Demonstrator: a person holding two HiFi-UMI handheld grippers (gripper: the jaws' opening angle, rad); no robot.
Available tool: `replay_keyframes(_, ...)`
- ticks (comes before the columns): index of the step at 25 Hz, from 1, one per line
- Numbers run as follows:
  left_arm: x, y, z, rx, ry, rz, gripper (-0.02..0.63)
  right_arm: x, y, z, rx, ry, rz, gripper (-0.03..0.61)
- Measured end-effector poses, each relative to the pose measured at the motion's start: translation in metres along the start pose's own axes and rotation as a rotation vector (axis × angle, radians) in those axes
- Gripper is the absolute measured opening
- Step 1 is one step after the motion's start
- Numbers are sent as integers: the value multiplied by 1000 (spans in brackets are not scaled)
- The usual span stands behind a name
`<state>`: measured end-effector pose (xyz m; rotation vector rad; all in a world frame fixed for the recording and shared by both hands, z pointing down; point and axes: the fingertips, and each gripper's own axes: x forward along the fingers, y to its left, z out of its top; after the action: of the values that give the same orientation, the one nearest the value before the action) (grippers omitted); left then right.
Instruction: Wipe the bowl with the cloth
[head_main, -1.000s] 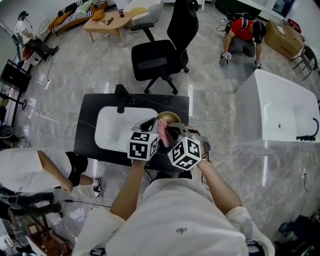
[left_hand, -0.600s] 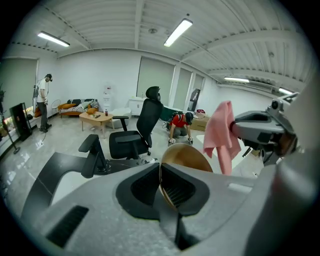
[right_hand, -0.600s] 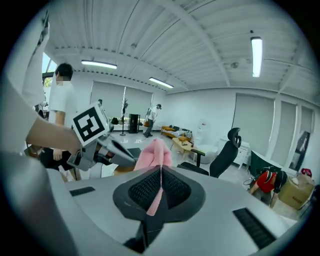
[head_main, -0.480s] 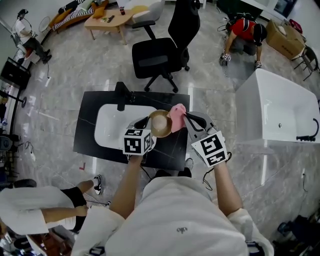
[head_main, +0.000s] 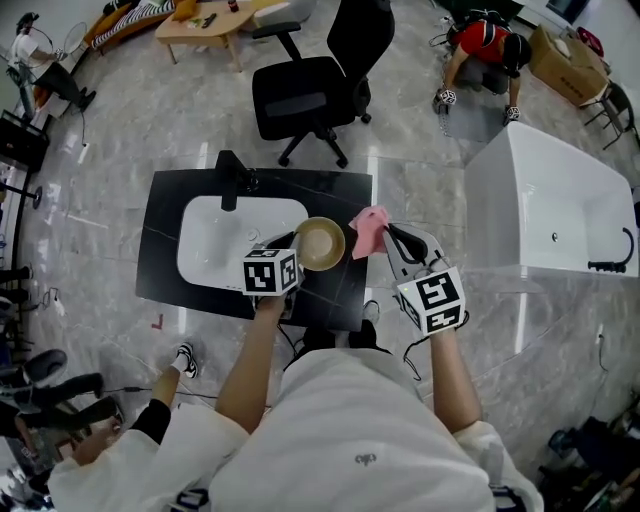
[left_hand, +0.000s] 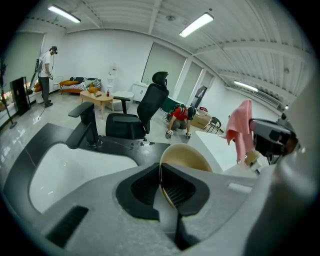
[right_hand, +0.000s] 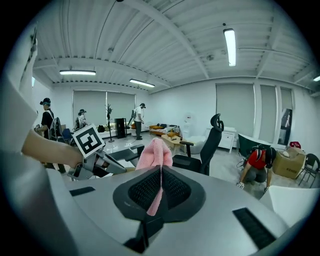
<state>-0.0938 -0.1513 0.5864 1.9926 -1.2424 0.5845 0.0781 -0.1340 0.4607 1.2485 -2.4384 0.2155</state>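
A tan bowl (head_main: 320, 243) is held above the black counter (head_main: 345, 285), its rim pinched in my left gripper (head_main: 298, 246). In the left gripper view the bowl's (left_hand: 187, 159) thin edge sits between the shut jaws of that gripper (left_hand: 162, 176). The pink cloth (head_main: 371, 230) hangs to the right of the bowl, apart from it, clamped in my right gripper (head_main: 392, 238). The right gripper view shows the cloth (right_hand: 155, 156) bunched above and trailing down between the pads, with my right gripper (right_hand: 161, 187) shut on it.
A white sink (head_main: 215, 245) with a black faucet (head_main: 231, 178) is set in the counter left of the bowl. A black office chair (head_main: 310, 90) stands beyond it and a white bathtub (head_main: 545, 215) to the right. A person in red (head_main: 485, 50) crouches far off.
The right gripper has carried the cloth out of the bowl and off to the right. The left gripper has lowered a little with the bowl, which has rolled more face-up.
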Motion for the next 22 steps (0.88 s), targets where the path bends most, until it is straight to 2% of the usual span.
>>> replay_keyframes(6,37,-2,-28,-52,83,-22,25,-7,-12,-28,36,53,-22,13)
replay_keyframes(11,66,-1,-49,-57,153,-20,25,-7,-22,-48,67,91,-28,13)
replay_keyframes(22,109,4,-74,-73,237,-7,25,6,-30,-74,86,142,7,14)
